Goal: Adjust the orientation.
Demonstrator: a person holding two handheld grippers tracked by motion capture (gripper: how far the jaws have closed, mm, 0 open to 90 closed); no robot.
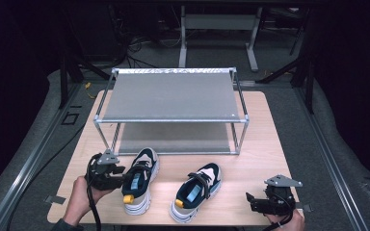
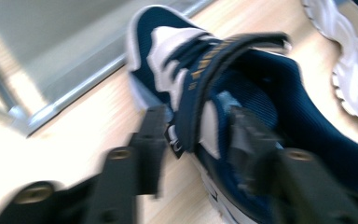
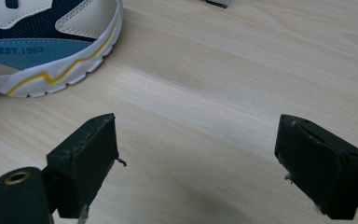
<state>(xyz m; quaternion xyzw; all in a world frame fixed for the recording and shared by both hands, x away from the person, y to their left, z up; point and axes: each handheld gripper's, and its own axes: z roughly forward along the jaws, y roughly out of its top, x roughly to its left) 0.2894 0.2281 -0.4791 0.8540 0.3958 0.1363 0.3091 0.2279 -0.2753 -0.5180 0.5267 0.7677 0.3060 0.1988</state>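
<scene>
Two navy and white sneakers lie on the wooden table (image 1: 257,144), toes toward the rack. My left gripper (image 1: 123,176) is at the left side of the left sneaker (image 1: 140,182). In the blurred left gripper view its jaws straddle that sneaker's (image 2: 265,79) side wall by the strap, one jaw outside and one inside the opening, and the left gripper (image 2: 198,122) looks closed on the wall. The right sneaker (image 1: 198,190) lies apart from my right gripper (image 1: 250,199), which rests low near the table's front right corner. The right gripper (image 3: 198,140) is open over bare wood, with the sneaker's heel (image 3: 37,44) beyond it.
A two-tier metal rack (image 1: 171,96) with grey shelves stands at the back of the table. The second sneaker's white sole (image 2: 349,70) lies close beside the held one. Bare wood runs between the sneakers and the rack's lower shelf. The floor around is dark.
</scene>
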